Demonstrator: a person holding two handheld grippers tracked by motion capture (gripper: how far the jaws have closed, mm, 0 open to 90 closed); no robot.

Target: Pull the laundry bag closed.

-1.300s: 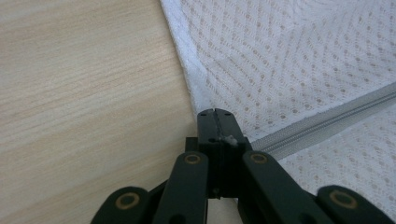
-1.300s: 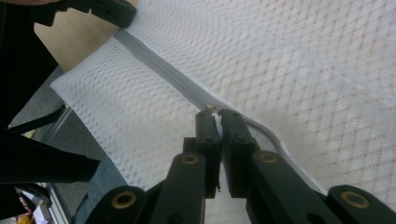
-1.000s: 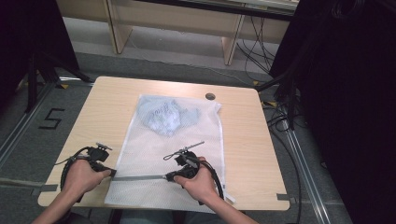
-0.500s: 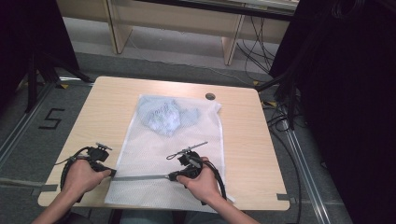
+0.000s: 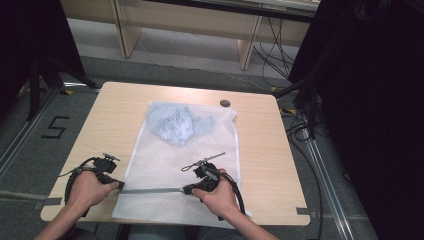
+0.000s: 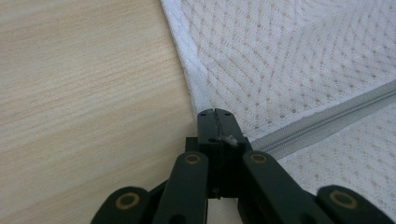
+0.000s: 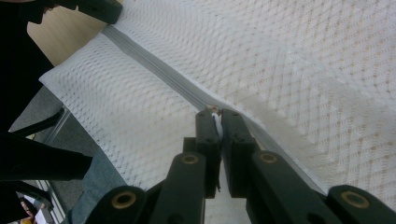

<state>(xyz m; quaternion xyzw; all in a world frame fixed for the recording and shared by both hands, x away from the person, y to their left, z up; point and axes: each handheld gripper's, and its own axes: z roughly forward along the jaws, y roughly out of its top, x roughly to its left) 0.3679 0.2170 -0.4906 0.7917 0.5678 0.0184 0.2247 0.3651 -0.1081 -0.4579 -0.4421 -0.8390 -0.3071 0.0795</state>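
A white mesh laundry bag [image 5: 175, 165] lies flat on the wooden table [image 5: 115, 120], with a light blue garment [image 5: 172, 125] inside its far end. A grey zipper [image 5: 150, 190] runs across the bag's near end. My left gripper [image 5: 119, 185] is shut on the bag's left hem at the zipper's end [image 6: 215, 114]. My right gripper [image 5: 186, 189] is shut on the small white zipper pull [image 7: 215, 122], partway along the zipper [image 7: 154, 70]. The bag's mesh [image 6: 280, 46] spreads out past the left jaws. In the right gripper view, my left gripper [image 7: 100, 9] sits at the zipper's far end.
A round cable grommet [image 5: 225, 103] sits near the table's far edge. The bag's near end overhangs the front edge [image 5: 150, 220]. Dark curtains stand left and right, cables [image 5: 300, 130] trail on the floor at the right, and a taped "5" [image 5: 55, 127] marks the floor at the left.
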